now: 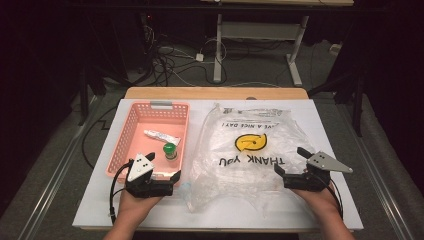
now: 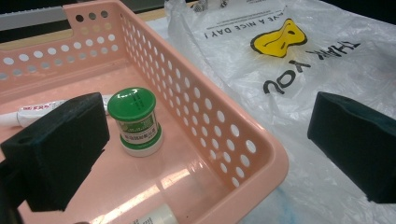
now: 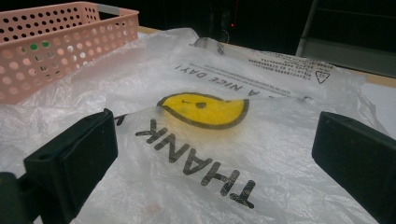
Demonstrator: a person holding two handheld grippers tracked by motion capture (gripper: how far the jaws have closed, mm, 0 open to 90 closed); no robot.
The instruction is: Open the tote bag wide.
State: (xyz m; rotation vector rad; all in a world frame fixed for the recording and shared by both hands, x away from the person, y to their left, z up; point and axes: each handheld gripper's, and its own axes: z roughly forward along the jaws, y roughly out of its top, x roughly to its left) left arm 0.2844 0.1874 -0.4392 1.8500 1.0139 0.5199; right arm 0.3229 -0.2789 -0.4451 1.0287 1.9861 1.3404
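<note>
The high view looks forward and down over the whole table (image 1: pixel 320 210) from the person's side. The left gripper view sits low and close at the pink basket (image 2: pixel 219 135), facing the plastic bag (image 2: pixel 299 84). The right gripper view skims the bag (image 3: pixel 210 154), sharing both.

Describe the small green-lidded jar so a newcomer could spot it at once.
Start at the pink perforated basket on the table's left half, beside the clear plastic bag. Inside stands the jar, upright near the white tube. Its round green lid and squat shape set it apart from the long, lying tube.
</note>
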